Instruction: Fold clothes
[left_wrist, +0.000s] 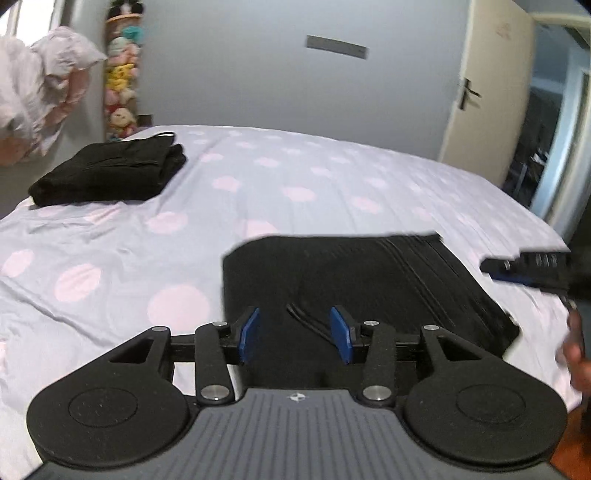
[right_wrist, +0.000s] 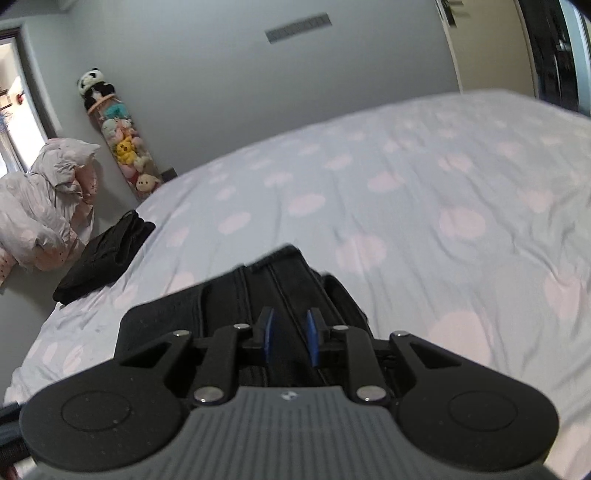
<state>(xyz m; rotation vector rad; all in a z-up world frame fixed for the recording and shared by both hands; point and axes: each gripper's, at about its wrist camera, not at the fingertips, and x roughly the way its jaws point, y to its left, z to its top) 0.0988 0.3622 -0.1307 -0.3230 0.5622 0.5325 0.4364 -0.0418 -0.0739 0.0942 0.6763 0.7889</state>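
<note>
A folded black garment (left_wrist: 369, 288) lies on the near part of the bed, its ribbed waistband toward the right. It also shows in the right wrist view (right_wrist: 236, 295). My left gripper (left_wrist: 294, 332) is open and empty above its near edge, a thin cord between the fingers. My right gripper (right_wrist: 290, 338) is open with a narrower gap, over the waistband ridges. The right gripper's tip (left_wrist: 524, 269) shows at the right edge of the left wrist view. A second folded black garment (left_wrist: 110, 173) sits at the far left of the bed (right_wrist: 103, 254).
The bed (left_wrist: 295, 177) has a pale lilac sheet with pink dots. A crumpled pink and white duvet (right_wrist: 44, 206) is heaped at the left. A column of plush toys (right_wrist: 122, 144) stands at the wall. A door (left_wrist: 487, 88) is at the right.
</note>
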